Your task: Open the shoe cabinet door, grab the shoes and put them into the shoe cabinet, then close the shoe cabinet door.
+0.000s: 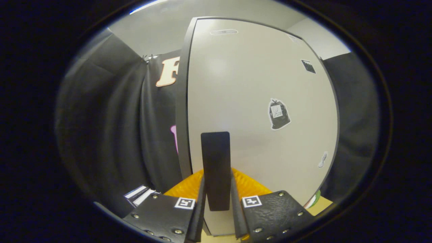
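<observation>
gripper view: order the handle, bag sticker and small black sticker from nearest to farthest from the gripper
1. Handle: between the fingers of the gripper, which look closed on it.
2. Bag sticker: mid-door, beyond and right.
3. Small black sticker: near the door's top right.

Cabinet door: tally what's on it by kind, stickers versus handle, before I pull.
Stickers on the cabinet door: 5, including the bag-shaped sticker
Dark handle, between the gripper fingers, both pressing it: 1
Total: 6

handle (216, 168) between the fingers (201, 206), on cabinet door (256, 101) ahead
</observation>
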